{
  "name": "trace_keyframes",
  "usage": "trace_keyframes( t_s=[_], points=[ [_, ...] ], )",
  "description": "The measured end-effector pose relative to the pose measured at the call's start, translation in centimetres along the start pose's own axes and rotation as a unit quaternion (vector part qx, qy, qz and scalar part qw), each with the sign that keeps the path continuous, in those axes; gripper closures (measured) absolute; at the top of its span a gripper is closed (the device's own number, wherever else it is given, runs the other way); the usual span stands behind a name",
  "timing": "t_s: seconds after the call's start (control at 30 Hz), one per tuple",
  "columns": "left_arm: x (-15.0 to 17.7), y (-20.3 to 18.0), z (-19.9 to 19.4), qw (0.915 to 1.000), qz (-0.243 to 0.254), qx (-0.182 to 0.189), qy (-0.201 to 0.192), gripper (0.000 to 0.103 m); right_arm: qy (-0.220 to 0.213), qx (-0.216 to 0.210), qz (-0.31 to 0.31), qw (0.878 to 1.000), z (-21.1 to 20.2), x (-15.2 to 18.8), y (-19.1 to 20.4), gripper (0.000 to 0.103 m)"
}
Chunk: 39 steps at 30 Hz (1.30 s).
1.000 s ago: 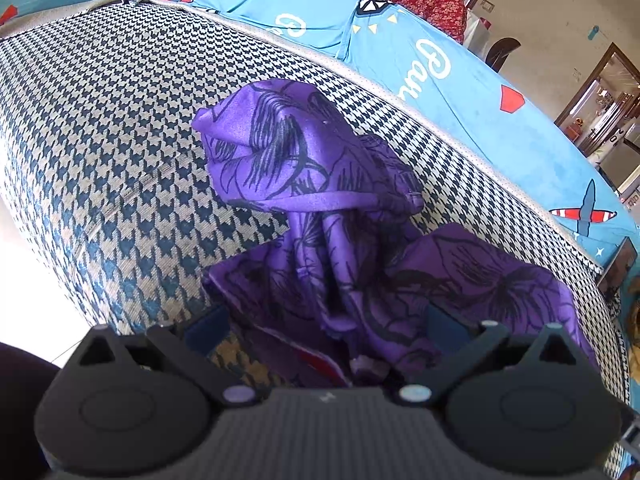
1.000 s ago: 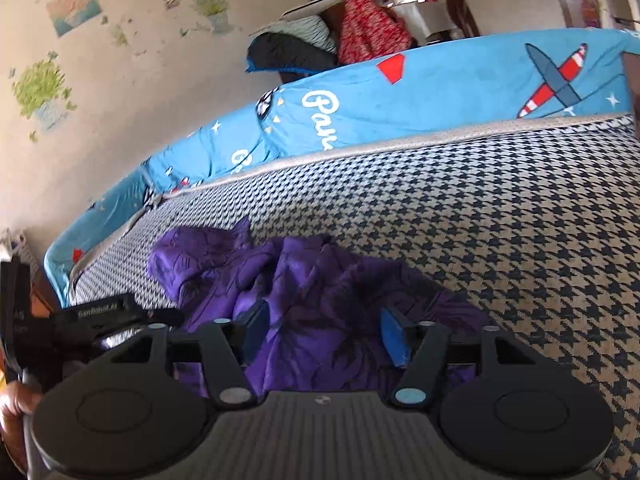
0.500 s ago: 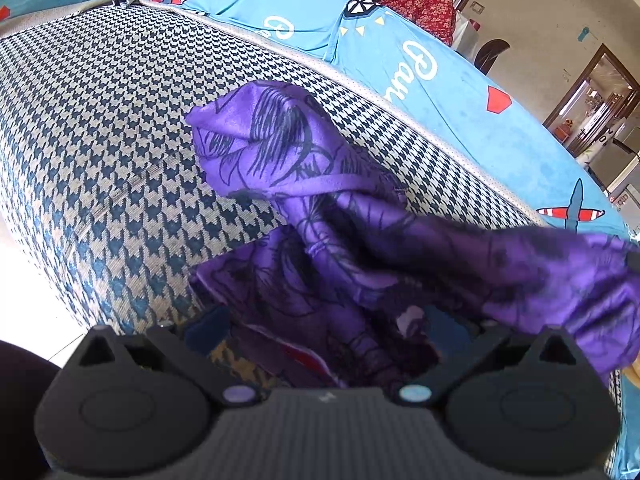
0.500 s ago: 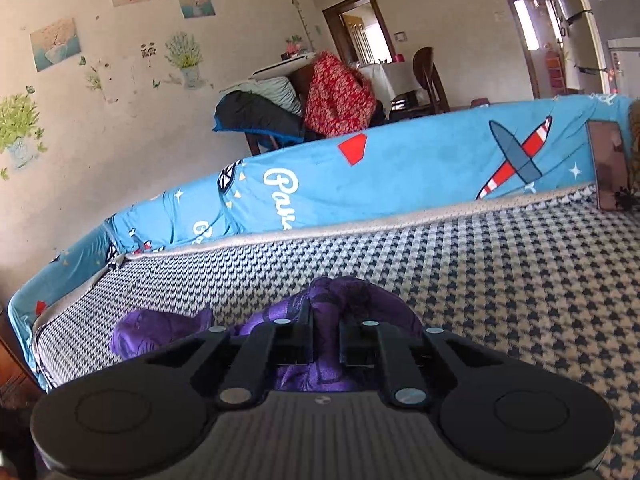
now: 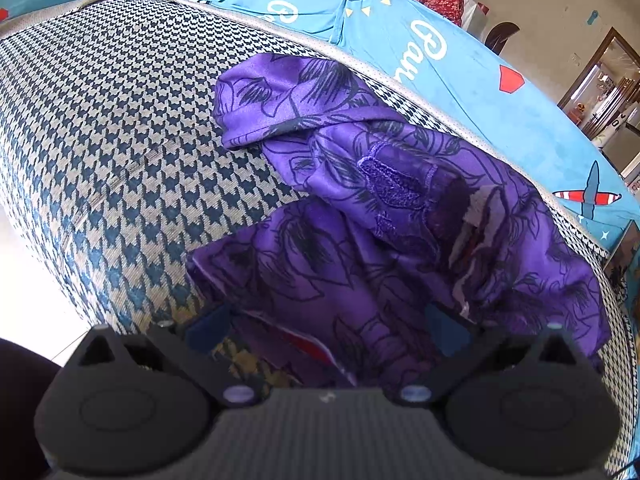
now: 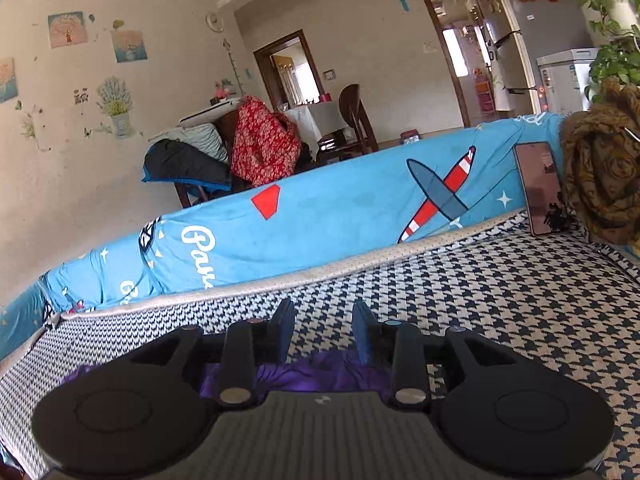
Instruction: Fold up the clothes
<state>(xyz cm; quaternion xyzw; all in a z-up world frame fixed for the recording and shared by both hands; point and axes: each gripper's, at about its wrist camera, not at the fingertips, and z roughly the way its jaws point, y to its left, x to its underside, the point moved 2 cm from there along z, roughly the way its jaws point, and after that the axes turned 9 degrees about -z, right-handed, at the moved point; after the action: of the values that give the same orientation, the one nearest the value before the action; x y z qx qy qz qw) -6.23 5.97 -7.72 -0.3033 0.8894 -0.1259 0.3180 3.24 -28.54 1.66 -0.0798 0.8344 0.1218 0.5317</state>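
Note:
A purple garment (image 5: 360,216) with dark flower outlines lies crumpled on the houndstooth sofa seat (image 5: 112,128). A white and red lining shows in its folds. My left gripper (image 5: 326,328) hangs low over the garment's near edge. It is open wide, and cloth lies between the blue pads (image 5: 208,328) without being pinched. In the right wrist view, my right gripper (image 6: 323,330) is open above the seat with nothing between its fingers. Only a strip of the purple garment (image 6: 320,372) shows below them.
A blue sofa back cover (image 6: 340,212) printed with planes runs behind the seat. A phone (image 6: 540,188) leans on it at the right, next to a brown patterned cloth (image 6: 604,168). The seat's front edge (image 5: 52,272) drops to the floor at left.
The right gripper shut on the garment, pulled it up and to the right, then let go and rose. The garment has fallen back in a wider heap. The left gripper stayed open.

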Motion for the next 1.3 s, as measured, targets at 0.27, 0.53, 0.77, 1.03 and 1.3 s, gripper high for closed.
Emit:
trace_keyframes(
  t_s=[0.27,0.53,0.77,1.03,1.3],
  points=[
    [-0.7,-1.3,0.3,0.9989,0.039,-0.024,-0.013,0.0,0.057,-0.076,-0.094,0.991,0.0,3.3,2.3,0.072],
    [-1.8,-3.0,0.6,0.9948,0.083,-0.051,-0.029,0.0,0.086,-0.128,-0.178,0.972,0.0,5.6,4.6,0.069],
    [-2.8,-4.3,0.7,0.9812,0.178,-0.067,-0.033,0.0,0.103,-0.151,-0.227,0.956,-0.1,7.0,5.9,0.059],
    [-5.2,-2.5,1.5,0.9917,0.121,0.015,0.04,0.0,0.098,-0.17,-0.308,0.931,-0.6,8.9,8.3,0.041],
    [-7.5,-1.8,3.2,0.9937,0.053,0.059,0.079,0.0,0.09,-0.163,-0.363,0.913,0.2,10.2,10.1,0.037]
  ],
)
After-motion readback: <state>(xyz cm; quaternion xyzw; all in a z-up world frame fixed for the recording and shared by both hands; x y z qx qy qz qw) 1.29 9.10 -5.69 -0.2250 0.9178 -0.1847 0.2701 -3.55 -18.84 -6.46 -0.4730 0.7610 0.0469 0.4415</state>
